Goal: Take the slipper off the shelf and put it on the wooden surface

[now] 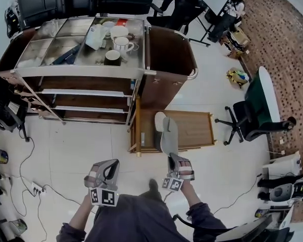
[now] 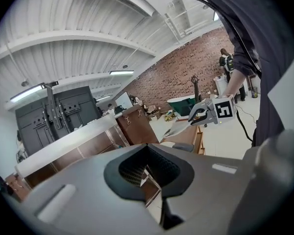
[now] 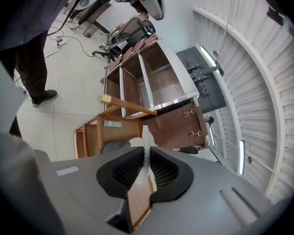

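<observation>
A grey slipper (image 1: pixel 169 135) hangs over the left end of the low wooden surface (image 1: pixel 197 130), and my right gripper (image 1: pixel 172 158) is shut on its heel edge. In the right gripper view the slipper's thin pale edge (image 3: pixel 146 141) is pinched between the pads of the right gripper (image 3: pixel 146 151). A second, paler slipper (image 1: pixel 159 119) lies on the wood just beside it, partly hidden. My left gripper (image 1: pixel 110 166) stays low and left, away from both, with its jaws together and nothing held. The left gripper view shows the held slipper (image 2: pixel 179 126).
The shelf unit (image 1: pixel 86 92) stands behind the wooden surface, with cups (image 1: pixel 120 44) and trays on top. A brown cabinet (image 1: pixel 166 69) adjoins it. An office chair (image 1: pixel 247 117) is at the right. Cables and a power strip (image 1: pixel 35 188) lie on the floor at the left.
</observation>
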Demonstrator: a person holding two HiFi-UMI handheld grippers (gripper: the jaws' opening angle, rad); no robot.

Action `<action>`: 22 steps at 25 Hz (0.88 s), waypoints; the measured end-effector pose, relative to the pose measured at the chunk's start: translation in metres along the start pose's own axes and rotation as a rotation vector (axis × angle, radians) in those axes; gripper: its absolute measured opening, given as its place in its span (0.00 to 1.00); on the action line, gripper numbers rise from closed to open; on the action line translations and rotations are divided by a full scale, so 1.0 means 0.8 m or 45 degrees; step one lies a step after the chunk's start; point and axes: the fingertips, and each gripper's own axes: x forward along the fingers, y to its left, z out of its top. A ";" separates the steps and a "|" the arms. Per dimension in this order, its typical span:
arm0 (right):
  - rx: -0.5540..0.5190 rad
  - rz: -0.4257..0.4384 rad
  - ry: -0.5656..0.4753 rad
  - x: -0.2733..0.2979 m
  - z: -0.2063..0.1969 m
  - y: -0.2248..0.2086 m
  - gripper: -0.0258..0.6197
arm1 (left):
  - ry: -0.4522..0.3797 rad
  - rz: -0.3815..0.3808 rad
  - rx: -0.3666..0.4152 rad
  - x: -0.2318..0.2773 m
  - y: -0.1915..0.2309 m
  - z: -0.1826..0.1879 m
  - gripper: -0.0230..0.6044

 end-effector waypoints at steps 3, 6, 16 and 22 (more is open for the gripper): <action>0.003 0.062 -0.018 0.022 -0.090 0.023 0.12 | 0.033 0.054 -0.026 0.040 -0.059 0.041 0.06; -0.031 0.132 -0.062 0.051 -0.165 0.042 0.12 | 0.055 0.126 -0.094 0.077 -0.124 0.091 0.06; -0.096 0.355 -0.003 0.137 -0.325 0.100 0.13 | 0.186 0.216 -0.093 0.118 -0.259 0.170 0.06; 0.103 0.653 0.160 0.152 -0.352 0.127 0.20 | 0.239 0.240 -0.076 0.113 -0.277 0.186 0.06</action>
